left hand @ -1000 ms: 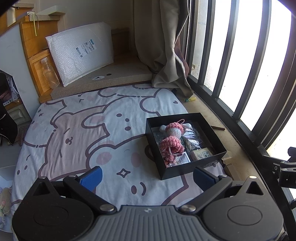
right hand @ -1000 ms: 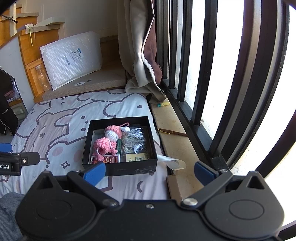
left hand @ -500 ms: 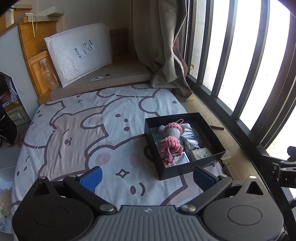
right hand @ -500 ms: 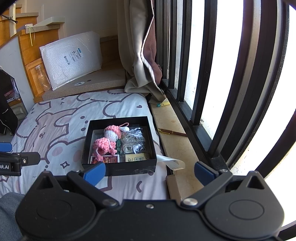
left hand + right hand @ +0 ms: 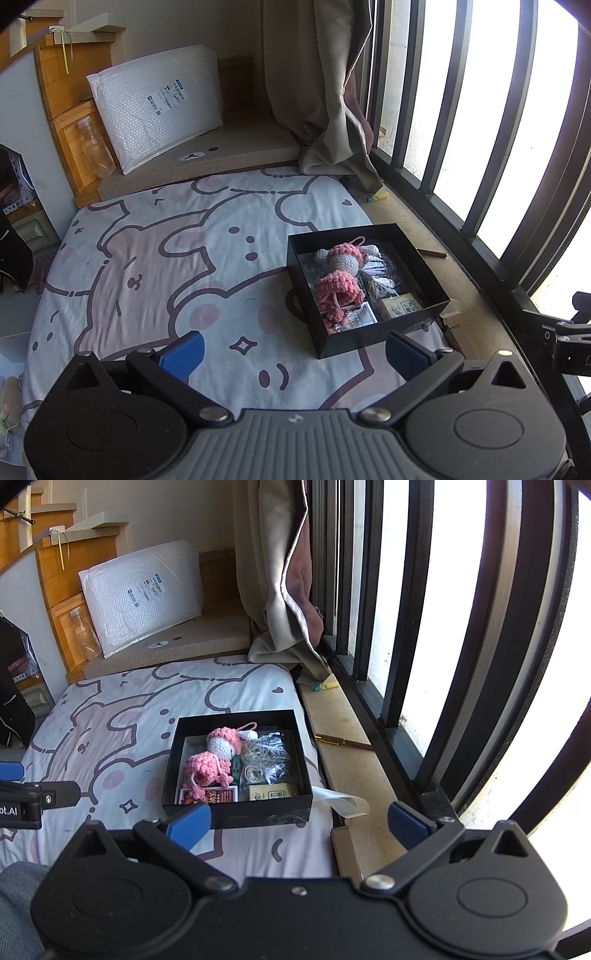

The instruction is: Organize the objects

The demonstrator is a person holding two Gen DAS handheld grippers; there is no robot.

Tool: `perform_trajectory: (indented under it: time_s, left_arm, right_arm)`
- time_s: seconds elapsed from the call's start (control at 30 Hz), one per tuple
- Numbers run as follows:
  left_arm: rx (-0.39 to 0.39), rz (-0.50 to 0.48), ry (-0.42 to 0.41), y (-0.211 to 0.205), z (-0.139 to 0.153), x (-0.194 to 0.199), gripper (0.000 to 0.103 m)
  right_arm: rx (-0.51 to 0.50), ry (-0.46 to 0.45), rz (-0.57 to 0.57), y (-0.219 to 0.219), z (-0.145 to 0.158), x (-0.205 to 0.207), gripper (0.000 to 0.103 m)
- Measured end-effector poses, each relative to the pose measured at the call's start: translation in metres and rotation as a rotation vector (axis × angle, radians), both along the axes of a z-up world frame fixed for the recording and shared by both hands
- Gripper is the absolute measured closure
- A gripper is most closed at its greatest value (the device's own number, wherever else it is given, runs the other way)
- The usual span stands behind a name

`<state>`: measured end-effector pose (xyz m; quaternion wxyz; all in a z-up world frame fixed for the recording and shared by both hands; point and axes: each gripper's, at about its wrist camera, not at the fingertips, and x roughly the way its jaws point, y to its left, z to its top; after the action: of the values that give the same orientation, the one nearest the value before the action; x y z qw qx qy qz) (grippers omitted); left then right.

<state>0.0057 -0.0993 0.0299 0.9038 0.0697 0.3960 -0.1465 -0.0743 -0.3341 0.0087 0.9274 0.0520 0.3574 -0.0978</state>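
An open black box (image 5: 373, 334) (image 5: 236, 814) sits on the cartoon-print bedsheet (image 5: 166, 266) near the bed's window-side edge. Inside lie a pink crocheted doll (image 5: 338, 284) (image 5: 212, 760), a clear bag of rubber bands (image 5: 266, 760), a red card packet (image 5: 218, 795) and a small tan box (image 5: 400, 306) (image 5: 269, 794). My left gripper (image 5: 293, 352) is open and empty, just short of the box's near left corner. My right gripper (image 5: 299, 821) is open and empty, just short of the box's near right side.
A stone window ledge (image 5: 354, 746) runs along the bed, carrying a brown pen (image 5: 341, 741), a yellow marker (image 5: 376, 197) and a clear plastic strip (image 5: 343, 801). Black window bars (image 5: 413, 627) and a curtain (image 5: 317, 92) stand to the right. A bubble-wrap parcel (image 5: 159, 107) leans at the headboard.
The left wrist view has shifted slightly; the box sits a touch more to the left in it. The right gripper is almost still. Both jaws stay open.
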Motion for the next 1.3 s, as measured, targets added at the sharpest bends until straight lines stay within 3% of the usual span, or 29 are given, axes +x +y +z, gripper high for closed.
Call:
perform_trajectory:
  time_s: [1.3]
  left_arm:
    - [-0.002, -0.004, 0.002, -0.0031, 0.0, -0.0013, 0.0]
  right_arm:
    - [-0.004, 0.011, 0.0, -0.0003, -0.0009, -0.0019, 0.0]
